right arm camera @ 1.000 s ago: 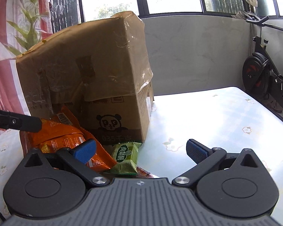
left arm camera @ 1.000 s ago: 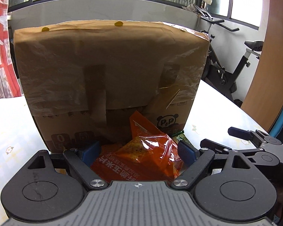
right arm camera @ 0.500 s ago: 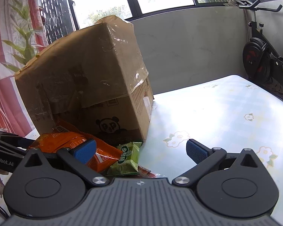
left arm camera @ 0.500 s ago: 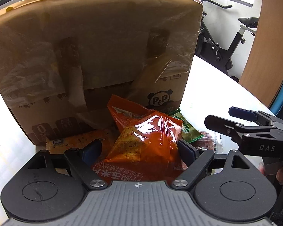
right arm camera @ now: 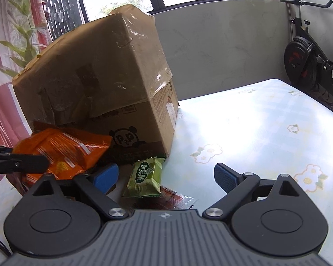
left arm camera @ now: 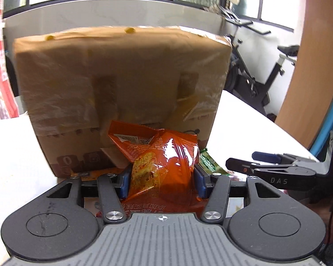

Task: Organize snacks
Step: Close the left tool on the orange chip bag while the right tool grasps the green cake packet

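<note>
The left hand-held gripper [left arm camera: 162, 182] has the orange snack bag [left arm camera: 164, 166] between its blue pads, and its jaws are closing, the pads pressing into the film on both sides so the bag bulges upward above them. The bag sits at the foot of the taped cardboard box [left arm camera: 122, 84], which stands towards the far left part of the tabletop [right arm camera: 244, 128]. It looks like a light, air-puffed pouch of glossy plastic: soft, crinkly and likely slippery, with crisp contents that a hard squeeze could crush. A hold across the lower middle of the pouch, as here, seems sound enough, though the sealed top edge would probably slip less. The right hand-held gripper [right arm camera: 166, 177] is spread with nothing pinched; its jaws are closing a little, and between and just ahead of them lies the small green snack packet [right arm camera: 145, 178], flat on the tabletop close to the box's front corner. That packet looks stiffer and flatter, so taking it across its narrow width should hold it well. Beneath its near edge lies a thin reddish-brown sachet [right arm camera: 175, 200], partly hidden by the gripper body; being flat against the tabletop, it would likely be awkward to lift without first sliding a pad under an edge.
</note>
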A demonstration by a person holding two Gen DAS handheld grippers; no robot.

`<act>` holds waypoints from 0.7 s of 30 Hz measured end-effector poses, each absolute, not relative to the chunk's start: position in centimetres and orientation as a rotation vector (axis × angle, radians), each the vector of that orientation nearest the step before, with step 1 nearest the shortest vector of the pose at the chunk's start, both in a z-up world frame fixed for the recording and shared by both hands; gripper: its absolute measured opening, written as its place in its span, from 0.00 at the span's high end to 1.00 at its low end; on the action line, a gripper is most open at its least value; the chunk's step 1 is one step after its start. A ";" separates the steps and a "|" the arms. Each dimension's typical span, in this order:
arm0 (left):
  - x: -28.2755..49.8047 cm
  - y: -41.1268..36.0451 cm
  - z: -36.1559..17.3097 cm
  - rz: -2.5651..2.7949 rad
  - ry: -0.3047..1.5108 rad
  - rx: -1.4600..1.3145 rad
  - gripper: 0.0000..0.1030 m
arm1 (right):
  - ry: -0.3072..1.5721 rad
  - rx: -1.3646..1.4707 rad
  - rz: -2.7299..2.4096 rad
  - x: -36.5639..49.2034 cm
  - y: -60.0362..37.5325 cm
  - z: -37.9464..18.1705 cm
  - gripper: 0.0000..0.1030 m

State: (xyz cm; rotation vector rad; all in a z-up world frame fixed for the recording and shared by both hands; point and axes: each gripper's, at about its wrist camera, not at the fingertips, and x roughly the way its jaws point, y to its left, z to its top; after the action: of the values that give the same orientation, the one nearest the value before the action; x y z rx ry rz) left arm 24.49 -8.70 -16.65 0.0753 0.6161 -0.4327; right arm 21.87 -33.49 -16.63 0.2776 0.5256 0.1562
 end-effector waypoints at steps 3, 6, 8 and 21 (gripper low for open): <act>23.4 -7.2 -16.2 -0.378 0.589 0.029 0.45 | 0.536 0.269 0.155 21.8 -33.4 -16.6 0.11; 22.7 -5.2 -15.9 -0.336 0.586 -0.031 0.45 | 0.542 0.244 0.167 21.7 -33.0 -16.6 0.13; 22.3 -4.0 -15.8 -0.309 0.578 -0.055 0.45 | 0.551 0.219 0.173 21.7 -32.6 -16.6 0.16; 21.1 2.2 -15.3 -0.147 0.513 -0.162 0.44 | 0.608 0.108 0.185 22.4 -30.4 -15.8 0.58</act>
State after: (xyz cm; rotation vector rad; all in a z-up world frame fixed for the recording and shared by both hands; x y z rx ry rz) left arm 21.08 2.20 -15.33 -0.1622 0.5127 -0.1472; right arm 22.45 -30.41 -15.78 0.1076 0.6080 0.1855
